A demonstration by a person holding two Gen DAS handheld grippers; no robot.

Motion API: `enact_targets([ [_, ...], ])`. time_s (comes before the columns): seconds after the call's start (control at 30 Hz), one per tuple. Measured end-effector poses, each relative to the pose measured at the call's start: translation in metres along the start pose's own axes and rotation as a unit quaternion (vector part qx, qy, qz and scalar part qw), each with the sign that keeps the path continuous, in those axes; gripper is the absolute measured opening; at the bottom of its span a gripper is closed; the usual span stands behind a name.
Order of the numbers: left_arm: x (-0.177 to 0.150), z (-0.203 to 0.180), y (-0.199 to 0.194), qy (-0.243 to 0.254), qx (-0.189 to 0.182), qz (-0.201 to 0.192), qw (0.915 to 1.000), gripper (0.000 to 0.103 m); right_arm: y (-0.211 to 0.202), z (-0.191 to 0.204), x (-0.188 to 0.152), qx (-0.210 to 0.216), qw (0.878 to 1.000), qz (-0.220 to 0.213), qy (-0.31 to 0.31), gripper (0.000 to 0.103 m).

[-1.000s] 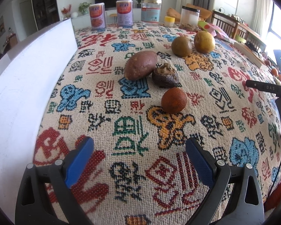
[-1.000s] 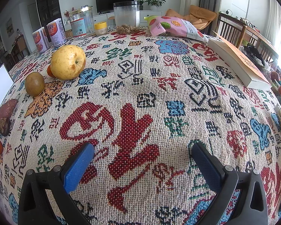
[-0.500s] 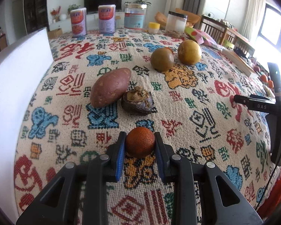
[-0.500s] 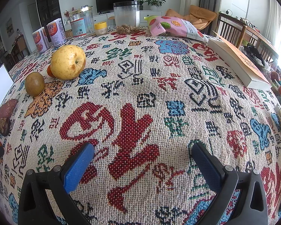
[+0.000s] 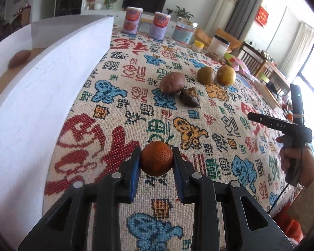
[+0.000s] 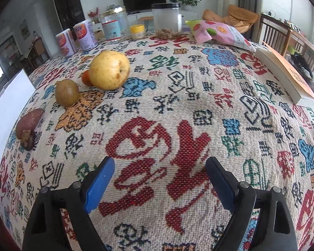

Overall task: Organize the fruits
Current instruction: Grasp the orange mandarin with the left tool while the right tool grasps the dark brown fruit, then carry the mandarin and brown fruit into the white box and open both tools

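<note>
Your L gripper [image 5: 156, 162] is clamped on the small orange fruit [image 5: 156, 158], pads on both sides, held above the patterned cloth [image 5: 119, 108] just right of the white box wall [image 5: 52, 79]. Your R gripper [image 6: 160, 181] hangs over bare cloth w/ jaws wide apart, nothing between them. Pear [image 6: 109, 70], kiwi [image 6: 67, 92] + sweet potato [image 6: 29, 121] sit on the cloth to its left.

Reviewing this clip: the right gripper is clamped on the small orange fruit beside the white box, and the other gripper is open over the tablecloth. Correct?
Not quite. The left gripper is the one clamped on the small orange fruit beside the white box, as the left wrist view shows. The right gripper is the open one over the tablecloth.
</note>
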State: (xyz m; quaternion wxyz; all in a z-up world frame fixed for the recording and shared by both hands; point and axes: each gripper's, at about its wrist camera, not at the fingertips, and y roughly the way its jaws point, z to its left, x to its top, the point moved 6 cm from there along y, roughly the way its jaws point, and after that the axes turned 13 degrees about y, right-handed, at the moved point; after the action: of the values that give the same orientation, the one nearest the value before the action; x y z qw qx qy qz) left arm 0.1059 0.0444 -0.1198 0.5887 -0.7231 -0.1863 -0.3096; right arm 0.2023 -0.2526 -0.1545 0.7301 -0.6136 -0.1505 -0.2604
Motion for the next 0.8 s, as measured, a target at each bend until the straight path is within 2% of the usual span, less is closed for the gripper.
enact_targets([
  [0.07, 0.0, -0.002, 0.0, 0.009, 0.006, -0.002, 0.9999, 0.029, -0.005, 0.06, -0.015, 0.08, 0.995, 0.024, -0.062, 0.088],
  [0.13, -0.001, -0.003, -0.001, 0.009, 0.004, 0.0, 1.0, 0.029, -0.003, 0.115, -0.027, 0.134, 0.985, 0.049, -0.097, 0.087],
  [0.17, -0.002, -0.002, -0.003, 0.002, 0.002, -0.002, 1.0, 0.029, 0.001, 0.139, -0.031, 0.144, 0.981, 0.059, -0.115, 0.084],
  [0.23, -0.003, 0.001, -0.01, -0.007, -0.001, -0.008, 0.9999, 0.029, 0.014, 0.178, -0.035, 0.137, 0.976, 0.066, -0.158, 0.077],
  [0.27, -0.004, 0.004, -0.015, -0.007, 0.0, -0.011, 0.9999, 0.029, 0.022, 0.192, -0.036, 0.128, 0.974, 0.069, -0.176, 0.069],
  [0.33, -0.006, 0.007, -0.021, -0.009, 0.003, -0.015, 0.9998, 0.029, 0.039, 0.208, -0.033, 0.113, 0.973, 0.078, -0.184, 0.063],
  [0.47, -0.012, 0.015, -0.032, -0.024, 0.001, -0.02, 0.9995, 0.029, 0.054, 0.217, -0.025, 0.11, 0.975, 0.083, -0.175, 0.043],
  [0.57, -0.011, 0.015, -0.046, -0.04, -0.014, -0.031, 0.9986, 0.029, 0.04, 0.214, -0.032, 0.121, 0.973, 0.09, -0.174, 0.043],
  [0.67, -0.004, 0.01, -0.07, -0.079, -0.058, -0.043, 0.9943, 0.029, 0.012, 0.216, -0.039, 0.139, 0.97, 0.1, -0.173, 0.043],
  [0.73, 0.005, 0.009, -0.098, -0.111, -0.09, -0.06, 0.9879, 0.029, -0.014, 0.228, -0.041, 0.169, 0.966, 0.103, -0.169, 0.043],
  [0.8, 0.015, 0.016, -0.128, -0.134, -0.098, -0.078, 0.9831, 0.029, -0.044, 0.252, -0.043, 0.207, 0.957, 0.104, -0.172, 0.043],
])
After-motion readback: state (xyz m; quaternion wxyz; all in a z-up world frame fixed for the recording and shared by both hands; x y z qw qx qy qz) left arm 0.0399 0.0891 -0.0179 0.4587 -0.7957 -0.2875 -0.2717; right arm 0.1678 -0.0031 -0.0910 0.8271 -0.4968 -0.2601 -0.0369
